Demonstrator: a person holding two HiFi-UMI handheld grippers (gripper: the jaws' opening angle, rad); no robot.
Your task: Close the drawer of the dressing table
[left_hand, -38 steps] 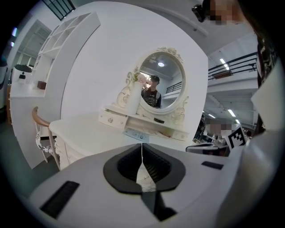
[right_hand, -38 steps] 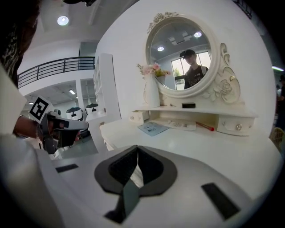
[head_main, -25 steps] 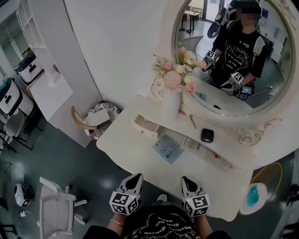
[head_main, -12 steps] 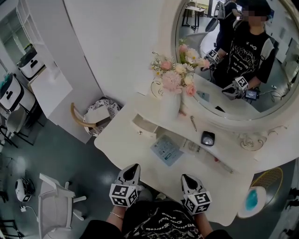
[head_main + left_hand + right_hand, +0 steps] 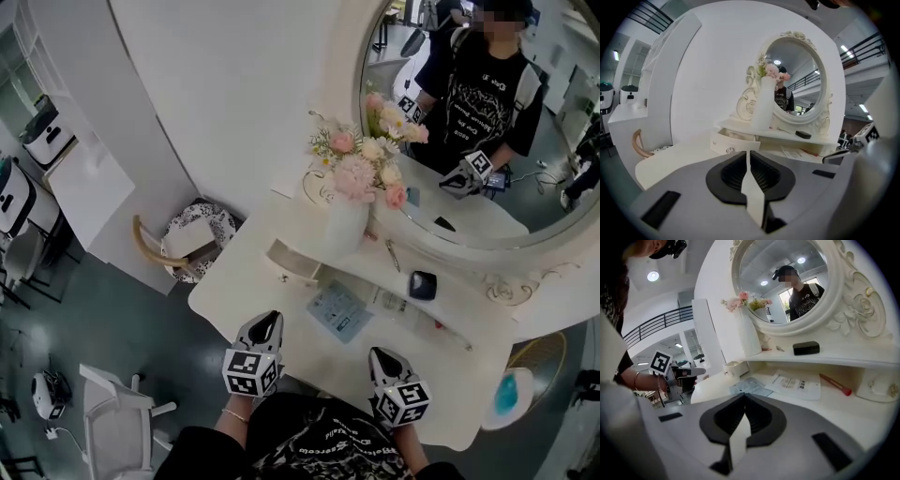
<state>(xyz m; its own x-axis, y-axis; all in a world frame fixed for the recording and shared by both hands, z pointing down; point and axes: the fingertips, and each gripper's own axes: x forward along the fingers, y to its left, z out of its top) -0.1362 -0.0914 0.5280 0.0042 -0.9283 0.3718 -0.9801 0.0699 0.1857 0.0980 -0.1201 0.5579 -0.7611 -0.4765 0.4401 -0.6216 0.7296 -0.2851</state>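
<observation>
Drawer point(image 5: 292, 259) is open. It is pulled out from under the left end of the raised shelf point(image 5: 461, 302) at the back of the bench point(image 5: 234, 286), and its front panel stands out over the benchtop. From above you can see inside it. In the left gripper view its round knob point(image 5: 730, 150) faces the camera, straight ahead of the jaws and apart from them.

Left gripper point(image 5: 268, 322): jaws pressed together, nothing between them. Tips are just over the bench's near-left edge, pointing toward the drawer and not touching it.

Right gripper point(image 5: 380, 356): jaws also pressed together, empty. It sits at the bench's near edge, to the right of the left gripper, and points toward the shelf.

On the benchtop:
- A blue leaflet point(image 5: 339, 311) lies flat mid-bench, between the drawer and the grippers.
- A white sheet point(image 5: 797, 383) lies just beside it, toward the shelf.
- A red pen point(image 5: 835, 385) lies further right, close under the shelf.

On the shelf:
- A white vase point(image 5: 345, 225) with pink and white flowers point(image 5: 367, 164) stands upright just right of the drawer.
- A black case point(image 5: 422, 285) lies near the shelf's middle.

An oval mirror point(image 5: 487, 131) in an ornate white frame rises behind the shelf, and both grippers are reflected in it.

On the floor, a stool with a patterned seat point(image 5: 192, 239) stands by the bench's left edge. A white chair point(image 5: 112, 412) stands well apart from it, nearer the person.
</observation>
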